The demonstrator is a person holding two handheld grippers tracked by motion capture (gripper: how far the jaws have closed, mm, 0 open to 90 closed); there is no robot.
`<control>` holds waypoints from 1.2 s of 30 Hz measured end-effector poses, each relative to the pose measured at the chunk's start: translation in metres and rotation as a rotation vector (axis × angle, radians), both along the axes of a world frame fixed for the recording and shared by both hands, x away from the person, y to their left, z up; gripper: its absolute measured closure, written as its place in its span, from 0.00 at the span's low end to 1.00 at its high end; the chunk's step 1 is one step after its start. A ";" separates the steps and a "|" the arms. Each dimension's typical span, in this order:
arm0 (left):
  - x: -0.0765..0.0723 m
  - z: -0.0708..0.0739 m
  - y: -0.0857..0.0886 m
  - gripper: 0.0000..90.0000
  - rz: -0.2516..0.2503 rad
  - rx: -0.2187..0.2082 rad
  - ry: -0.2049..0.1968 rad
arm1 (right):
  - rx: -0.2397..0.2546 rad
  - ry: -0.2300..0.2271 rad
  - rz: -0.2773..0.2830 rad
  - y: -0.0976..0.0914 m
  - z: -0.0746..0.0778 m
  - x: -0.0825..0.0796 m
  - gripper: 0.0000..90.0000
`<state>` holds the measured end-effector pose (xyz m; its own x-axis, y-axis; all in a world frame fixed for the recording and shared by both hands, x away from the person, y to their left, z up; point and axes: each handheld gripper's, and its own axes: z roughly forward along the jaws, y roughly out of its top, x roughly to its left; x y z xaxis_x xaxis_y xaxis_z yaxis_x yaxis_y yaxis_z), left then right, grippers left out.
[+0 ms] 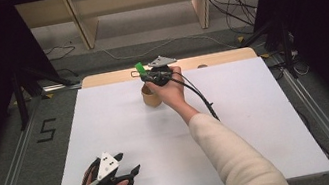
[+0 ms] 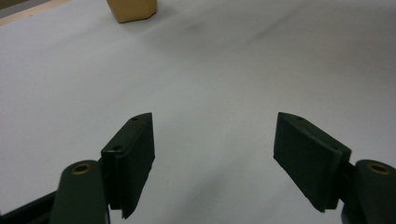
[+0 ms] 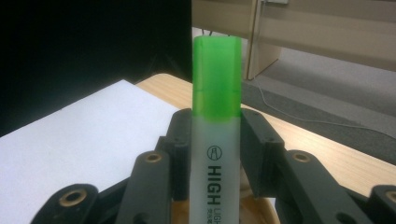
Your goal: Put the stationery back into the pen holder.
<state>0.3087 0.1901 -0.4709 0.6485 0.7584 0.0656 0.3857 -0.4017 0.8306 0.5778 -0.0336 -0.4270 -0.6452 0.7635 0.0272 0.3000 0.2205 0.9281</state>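
A highlighter with a green cap (image 3: 216,81) and a pale barrel printed "HIGH" stands between the jaws of my right gripper (image 3: 215,135), which is shut on it. In the high view that right gripper (image 1: 148,76) hovers over a tan wooden cup (image 1: 150,98) at the far middle of the white table, the green cap (image 1: 140,68) sticking up and away. My left gripper (image 1: 127,165) rests near the table's front left edge, held in a hand, jaws open and empty. The left gripper view has its open jaws (image 2: 212,158) over bare white surface, the cup (image 2: 132,9) far off.
The white sheet (image 1: 239,125) covers a wooden table whose bare far edge (image 1: 217,58) shows. Wooden shelf legs (image 1: 83,27) and loose cables (image 1: 234,5) lie on the floor beyond. A black cable (image 1: 201,96) trails from the right gripper over the table.
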 end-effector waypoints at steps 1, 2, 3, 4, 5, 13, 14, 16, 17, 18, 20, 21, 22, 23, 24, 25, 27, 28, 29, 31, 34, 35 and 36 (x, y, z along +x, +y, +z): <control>0.000 0.000 0.000 0.32 0.000 0.000 0.000 | 0.000 0.000 0.000 0.000 0.000 0.000 0.74; 0.000 0.000 0.000 0.32 0.002 -0.004 0.000 | -0.001 -0.001 0.002 0.002 -0.001 -0.001 0.74; 0.000 0.000 0.000 0.32 0.003 -0.005 0.000 | -0.002 -0.005 0.004 0.002 -0.001 -0.001 0.74; 0.000 0.000 0.000 0.32 0.002 -0.005 0.000 | -0.010 -0.002 0.004 0.003 -0.002 -0.001 0.74; 0.000 0.000 0.000 0.32 0.002 -0.005 0.000 | -0.008 0.002 0.005 0.003 -0.002 -0.001 0.74; 0.000 0.000 -0.001 0.32 -0.001 -0.003 0.004 | -0.009 0.002 0.009 0.001 -0.004 -0.003 0.66; 0.000 0.000 -0.001 0.32 -0.001 -0.004 0.005 | -0.010 0.008 0.011 0.000 -0.003 -0.003 0.62; 0.000 0.000 -0.001 0.32 -0.001 -0.001 0.007 | -0.024 0.009 0.024 -0.001 -0.001 -0.004 0.61; 0.000 0.000 -0.001 0.32 -0.001 -0.001 0.007 | -0.024 0.009 0.024 -0.001 -0.001 -0.004 0.61; 0.000 0.000 -0.001 0.32 -0.001 -0.001 0.007 | -0.027 0.006 0.029 -0.002 0.000 -0.005 0.61; 0.000 -0.001 -0.001 0.32 0.000 -0.005 0.011 | -0.021 0.011 0.038 -0.006 0.005 -0.009 0.58; 0.000 -0.001 -0.001 0.32 0.000 -0.001 0.009 | -0.017 0.019 0.034 -0.008 0.006 -0.010 0.56; 0.000 -0.001 -0.001 0.32 0.000 -0.001 0.009 | -0.017 0.019 0.034 -0.008 0.006 -0.010 0.56; 0.000 -0.001 -0.001 0.32 0.000 -0.002 0.010 | -0.019 0.022 0.037 -0.011 0.007 -0.011 0.55; 0.000 -0.001 -0.001 0.32 0.000 -0.002 0.011 | -0.030 0.038 0.041 -0.018 0.008 -0.013 0.53; 0.000 -0.001 -0.001 0.32 0.001 -0.003 0.011 | -0.030 0.052 0.039 -0.020 0.008 -0.014 0.52; 0.000 -0.001 -0.001 0.32 0.003 -0.004 0.012 | -0.037 0.058 0.041 -0.023 0.009 -0.015 0.52; 0.000 -0.001 -0.001 0.32 0.003 -0.001 0.011 | -0.040 0.058 0.044 -0.031 0.010 -0.019 0.51; 0.001 -0.001 -0.001 0.32 0.006 -0.002 0.012 | -0.040 0.060 0.045 -0.034 0.010 -0.020 0.51; 0.001 -0.001 -0.001 0.32 0.007 -0.003 0.012 | -0.038 0.066 0.046 -0.037 0.011 -0.023 0.50; 0.001 -0.002 -0.001 0.32 0.010 -0.007 0.015 | -0.052 0.086 0.057 -0.052 0.013 -0.032 0.48; 0.001 -0.002 -0.001 0.32 0.011 -0.004 0.014 | -0.059 0.090 0.055 -0.056 0.013 -0.034 0.48; 0.001 -0.002 -0.001 0.32 0.012 -0.003 0.014 | -0.062 0.089 0.056 -0.060 0.013 -0.036 0.48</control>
<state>0.3093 0.1894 -0.4727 0.6404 0.7661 0.0546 0.4016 -0.3946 0.8264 0.5413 -0.0931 -0.4144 -0.6842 0.7283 0.0397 0.3660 0.2957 0.8824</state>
